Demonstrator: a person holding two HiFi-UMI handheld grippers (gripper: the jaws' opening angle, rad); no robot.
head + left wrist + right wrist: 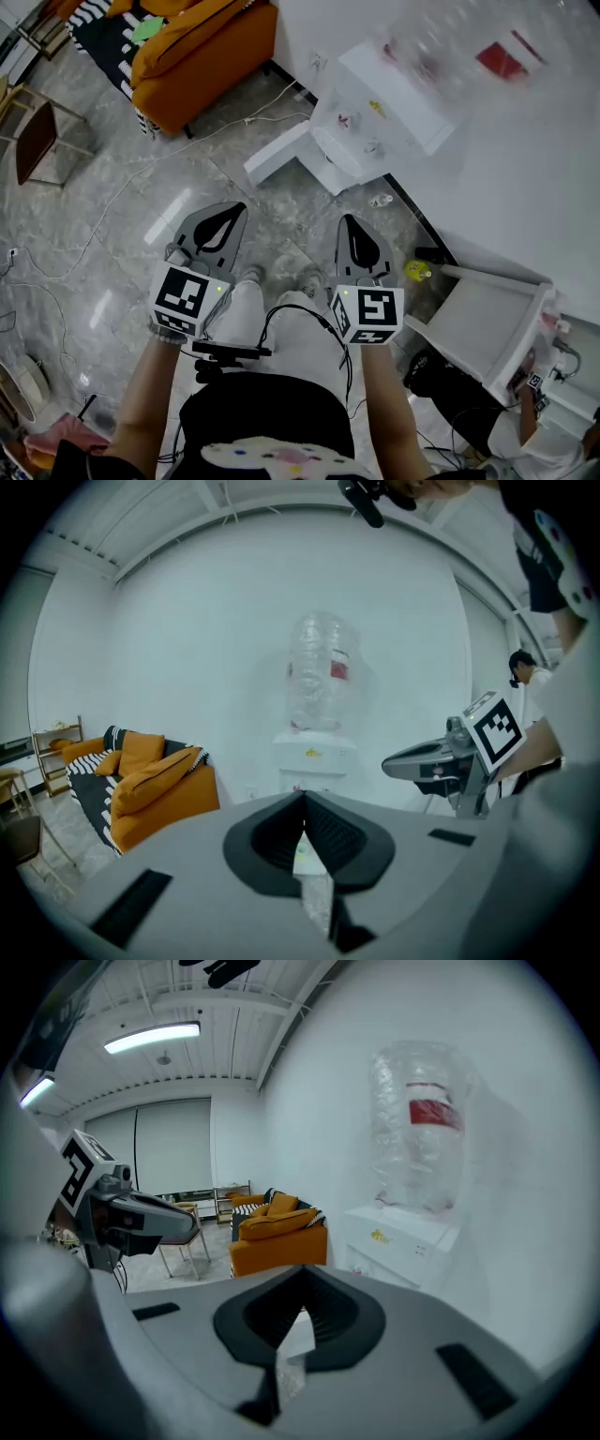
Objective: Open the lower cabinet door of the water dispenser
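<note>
The white water dispenser [380,117] stands against the wall at the upper right, with a clear bottle [450,42] on top. A white panel [277,152] juts out from its lower front towards the left, like a door swung open. My left gripper [228,217] and right gripper [351,225] hang side by side above the floor, well short of the dispenser. Both are shut with nothing between the jaws. The left gripper view has its shut tips [303,803] below the dispenser [314,757]. In the right gripper view, the shut tips [302,1277] point left of the dispenser [403,1241].
An orange sofa [202,56] stands at the back left, with a wooden chair [37,136] at the far left and cables on the marble floor. A small yellow item [417,270] and a white stand [487,319] are at the right. My knees are below the grippers.
</note>
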